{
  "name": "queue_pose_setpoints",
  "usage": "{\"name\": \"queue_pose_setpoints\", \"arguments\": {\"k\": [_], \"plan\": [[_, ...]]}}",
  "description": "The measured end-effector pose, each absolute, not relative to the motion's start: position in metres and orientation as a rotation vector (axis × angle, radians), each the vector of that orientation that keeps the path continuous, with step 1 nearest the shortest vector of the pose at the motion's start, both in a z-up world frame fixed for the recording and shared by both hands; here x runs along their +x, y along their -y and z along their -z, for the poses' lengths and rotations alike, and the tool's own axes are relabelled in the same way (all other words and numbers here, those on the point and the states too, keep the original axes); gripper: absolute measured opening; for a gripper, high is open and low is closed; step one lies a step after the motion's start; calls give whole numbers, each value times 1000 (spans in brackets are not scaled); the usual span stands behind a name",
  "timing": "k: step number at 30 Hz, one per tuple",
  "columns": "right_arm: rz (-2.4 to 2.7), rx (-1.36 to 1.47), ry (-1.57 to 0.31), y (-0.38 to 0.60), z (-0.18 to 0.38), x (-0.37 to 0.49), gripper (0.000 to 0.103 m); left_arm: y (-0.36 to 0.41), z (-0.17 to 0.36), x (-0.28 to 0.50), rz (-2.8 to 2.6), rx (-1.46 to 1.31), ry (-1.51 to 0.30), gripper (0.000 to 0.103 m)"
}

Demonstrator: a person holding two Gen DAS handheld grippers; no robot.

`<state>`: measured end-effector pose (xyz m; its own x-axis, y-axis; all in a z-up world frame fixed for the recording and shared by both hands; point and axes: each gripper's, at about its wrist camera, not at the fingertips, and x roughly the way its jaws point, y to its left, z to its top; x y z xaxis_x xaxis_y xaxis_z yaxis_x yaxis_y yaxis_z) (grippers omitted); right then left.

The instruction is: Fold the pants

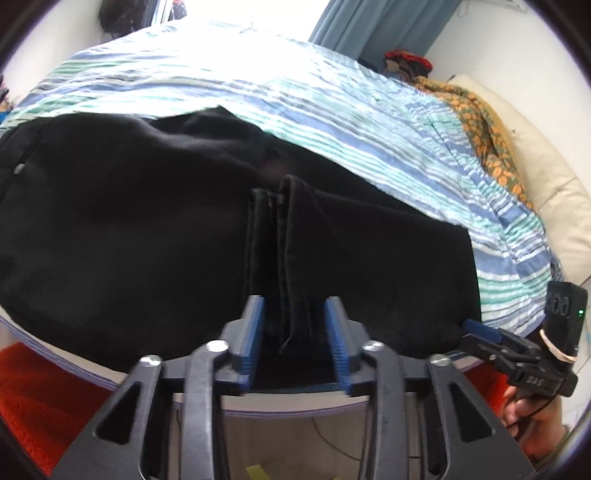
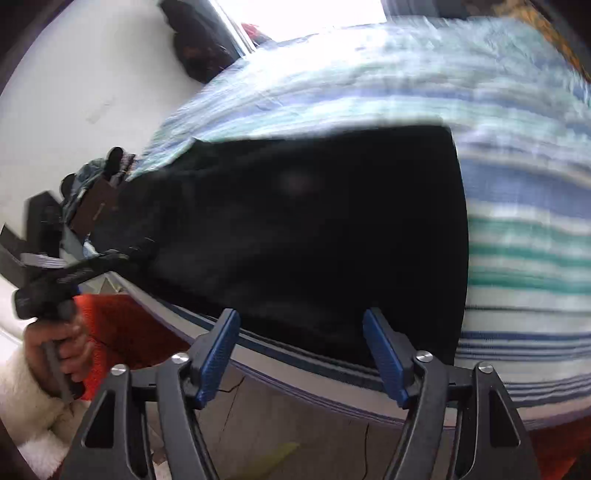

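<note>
Black pants (image 1: 122, 229) lie spread on a bed with a blue, green and white striped cover (image 1: 332, 110). My left gripper (image 1: 295, 321) has its blue pads either side of a bunched fold of the pants (image 1: 291, 258) at the bed's near edge; there is a gap beside the cloth on each side. My right gripper (image 2: 301, 347) is open and empty at the near edge of the bed, just in front of the pants (image 2: 314, 221). It also shows in the left wrist view (image 1: 480, 332), at the pants' right corner. The left gripper also shows in the right wrist view (image 2: 103, 258).
A cream pillow (image 1: 546, 173) and an orange patterned cloth (image 1: 487, 136) lie at the bed's right side. A red rug (image 1: 33, 398) covers the floor beside the bed. A teal curtain (image 1: 369, 22) and a bright window stand behind the bed.
</note>
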<state>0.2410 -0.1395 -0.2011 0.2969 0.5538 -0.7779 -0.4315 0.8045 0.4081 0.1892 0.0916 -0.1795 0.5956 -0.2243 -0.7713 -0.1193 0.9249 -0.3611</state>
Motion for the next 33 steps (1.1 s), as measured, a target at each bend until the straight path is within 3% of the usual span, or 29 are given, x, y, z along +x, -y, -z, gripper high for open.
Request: {"name": "queue_pose_setpoints", "arguments": {"k": [2,7,10,12,14,22,27,33], "plan": [[-672,161,-1041,145,182,243,68,-95,173,184,40,-384,-896,65],[-584,194,-973,154,149,286,68,-97,182,191,29,-396,-931,65],[-509,231,-1091,152,172,328,66,-95,187,193,29,-385,-949,65],[-472,246,-1211,152,203,343,59,-92,187,194,28,-375,-952,65],[-442,234,-1215,154,213,345,46,-92,189,194,29,-376,-957,65],[-556,109,-960,163,153,269,46,-95,190,193,38,-376,-955,66],[-541,41,-1054,158,198,245,46,-91,190,196,28,-367,-962,66],[-562,26,-1024,160,210,243,47,-84,193,195,32,-304,-964,71]]}}
